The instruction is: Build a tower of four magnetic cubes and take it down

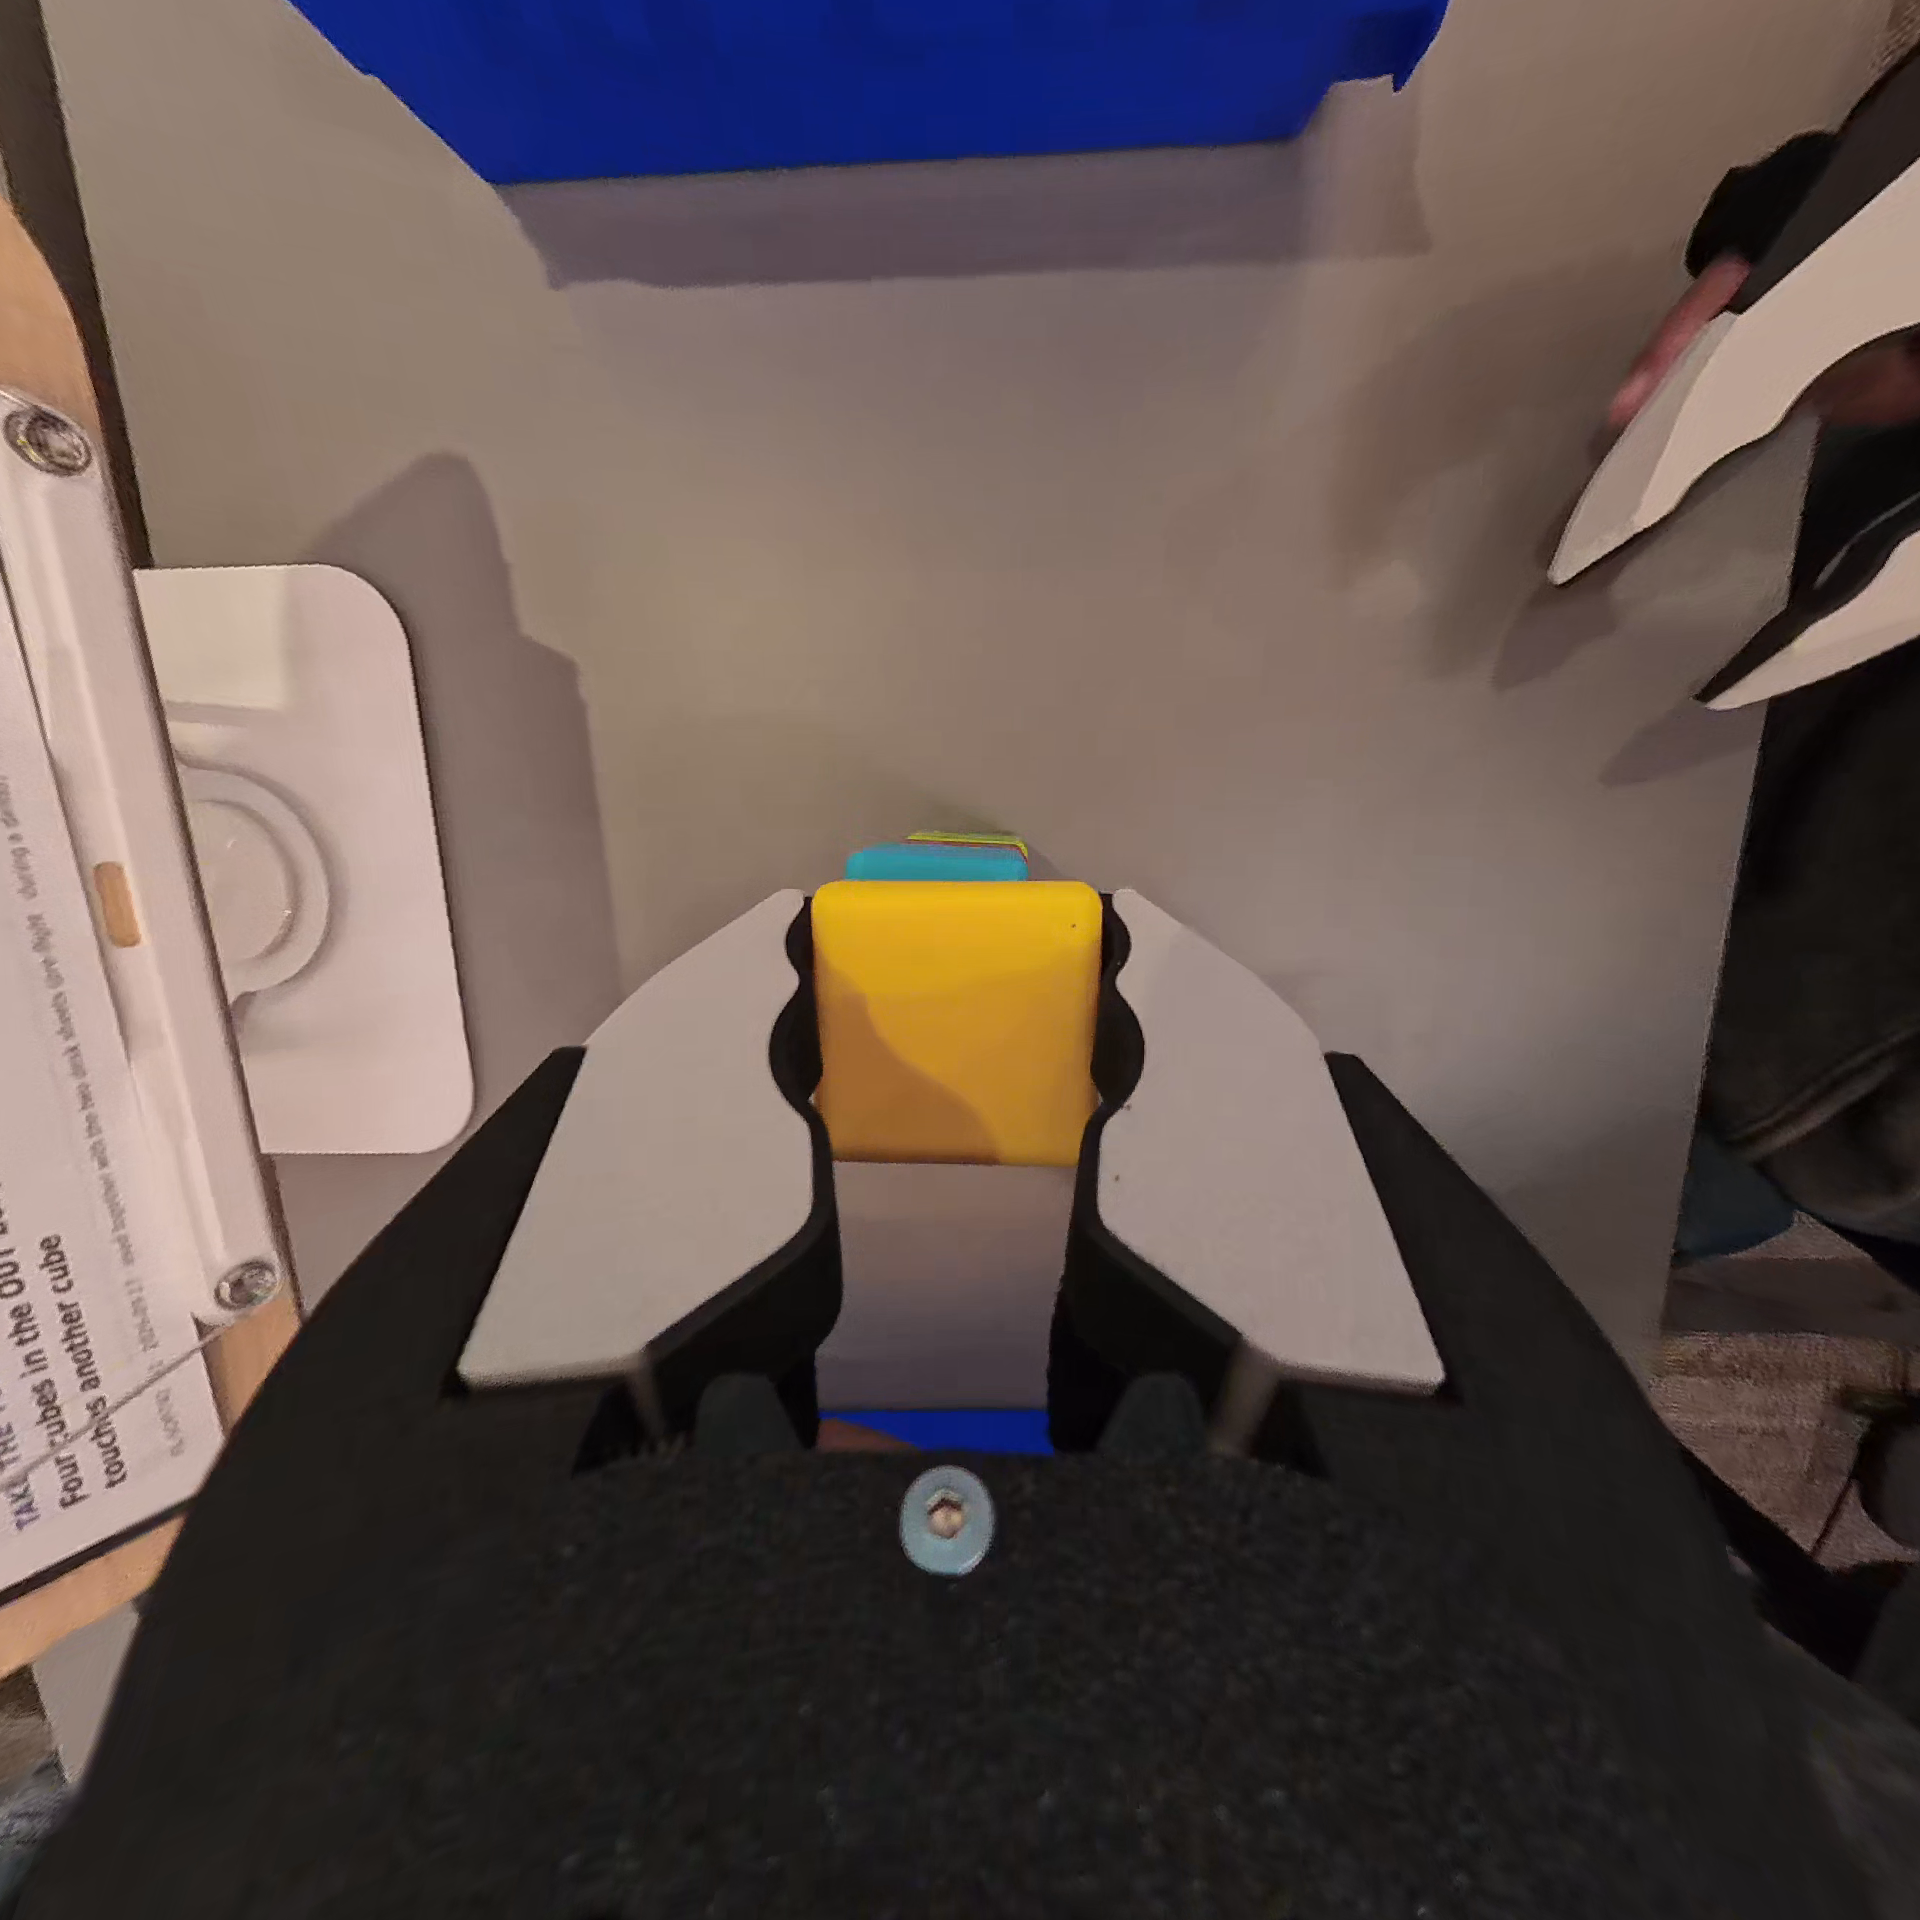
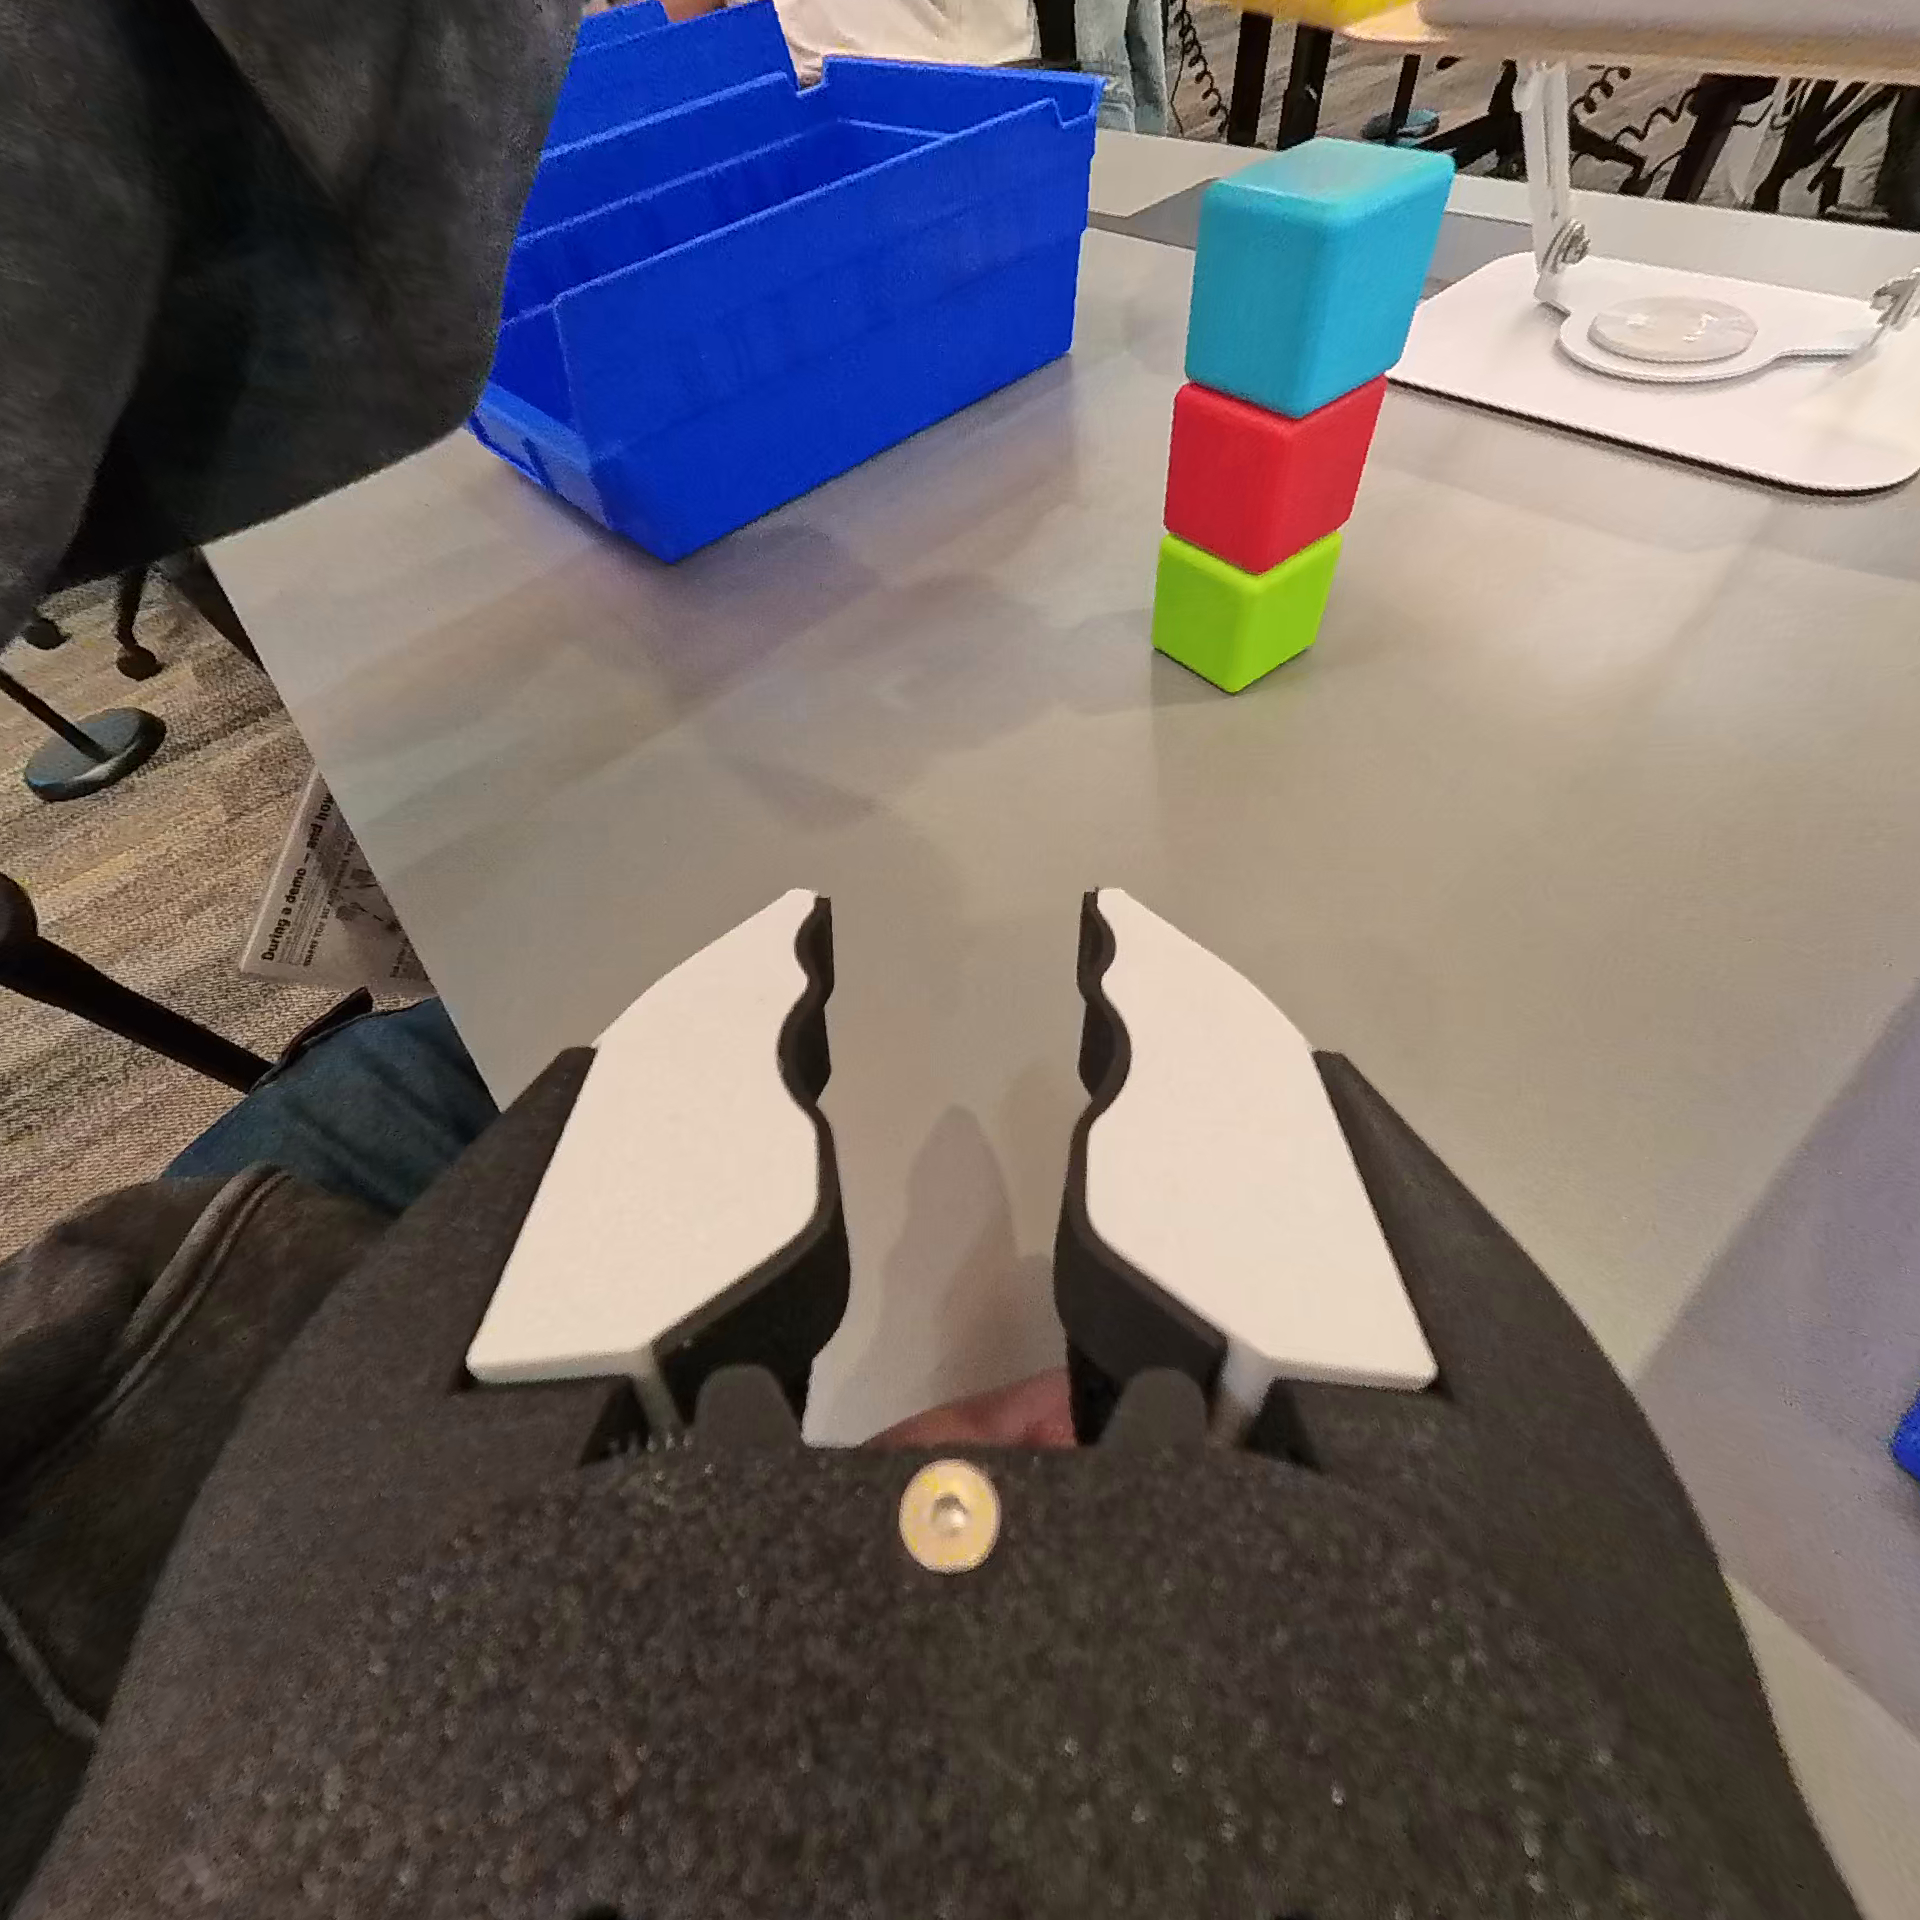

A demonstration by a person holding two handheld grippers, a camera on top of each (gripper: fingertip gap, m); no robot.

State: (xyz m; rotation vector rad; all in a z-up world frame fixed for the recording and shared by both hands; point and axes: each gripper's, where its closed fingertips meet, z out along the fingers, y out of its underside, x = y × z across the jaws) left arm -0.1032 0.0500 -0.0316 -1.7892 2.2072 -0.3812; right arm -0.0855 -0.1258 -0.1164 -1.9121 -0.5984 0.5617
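My left gripper [image 1: 954, 906] is shut on a yellow cube [image 1: 954, 1023] and looks straight down. It holds the cube above a tower whose cyan top [image 1: 935, 862] peeks out just beyond the cube. In the right wrist view the tower stands on the grey table [image 2: 1039, 790]: green cube [image 2: 1242, 613] at the bottom, red cube [image 2: 1262, 478] in the middle, cyan cube [image 2: 1309, 270] on top. A yellow sliver [image 2: 1320, 8] shows at the top edge above it. My right gripper [image 2: 954, 904] is open and empty, low over the table, well short of the tower; it also shows in the left wrist view [image 1: 1636, 634].
A blue divided bin [image 2: 790, 312] stands left of the tower and also shows in the left wrist view [image 1: 862, 83]. A white stand base [image 2: 1662, 416] lies right of the tower. The stand holds a printed sheet [image 1: 62, 1143]. A person's dark sleeve [image 2: 208, 260] is at the left table edge.
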